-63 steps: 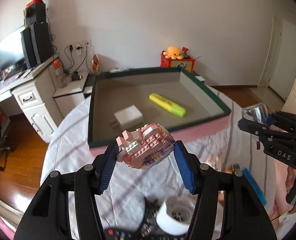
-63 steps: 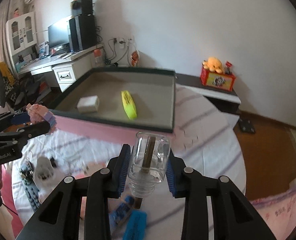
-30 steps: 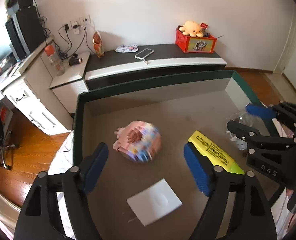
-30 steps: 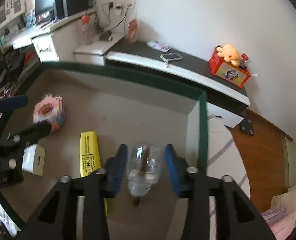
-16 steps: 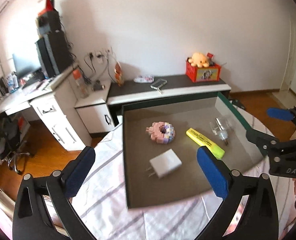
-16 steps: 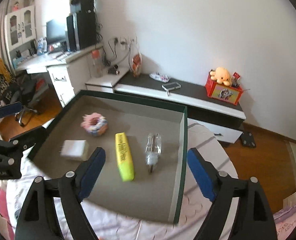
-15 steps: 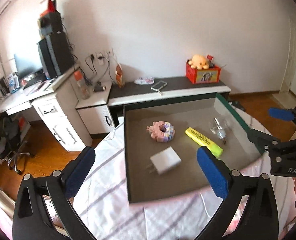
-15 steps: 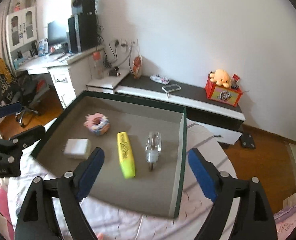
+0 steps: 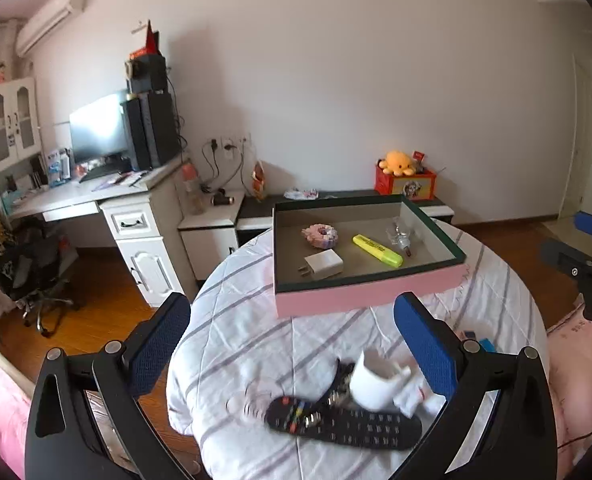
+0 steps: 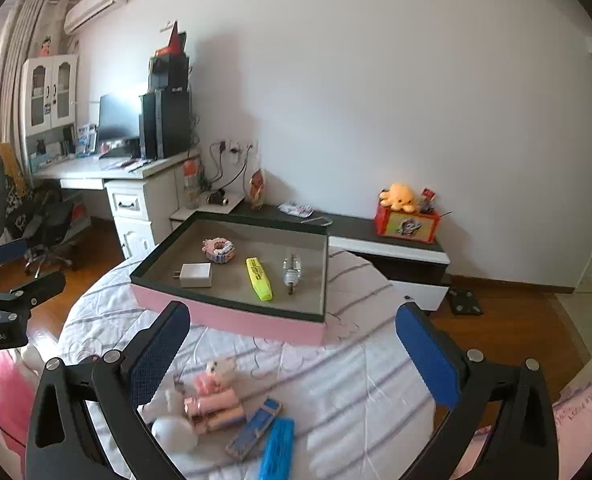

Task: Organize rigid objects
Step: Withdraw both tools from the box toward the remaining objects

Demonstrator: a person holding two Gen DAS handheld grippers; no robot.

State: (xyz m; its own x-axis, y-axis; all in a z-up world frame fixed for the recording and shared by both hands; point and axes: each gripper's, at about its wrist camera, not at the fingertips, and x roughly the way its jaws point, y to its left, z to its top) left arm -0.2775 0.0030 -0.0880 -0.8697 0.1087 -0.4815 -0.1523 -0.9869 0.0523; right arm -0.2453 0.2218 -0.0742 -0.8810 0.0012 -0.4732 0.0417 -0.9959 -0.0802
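Left gripper [image 9: 291,344] and right gripper [image 10: 291,348]: jaws spread wide, holding nothing. Below them lie one remote [image 9: 344,424] and one white cup [image 9: 376,384]. Beyond, the tray [image 10: 231,320] holds four items: block toy [image 10: 218,251], charger [image 10: 195,275], highlighter [image 10: 259,279], glass bottle [image 10: 291,270].

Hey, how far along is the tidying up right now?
Done: the box holds a brick donut, charger, highlighter and small bottle. In hand: nothing; left gripper and right gripper are open. Left: remote, white cup, blue items.
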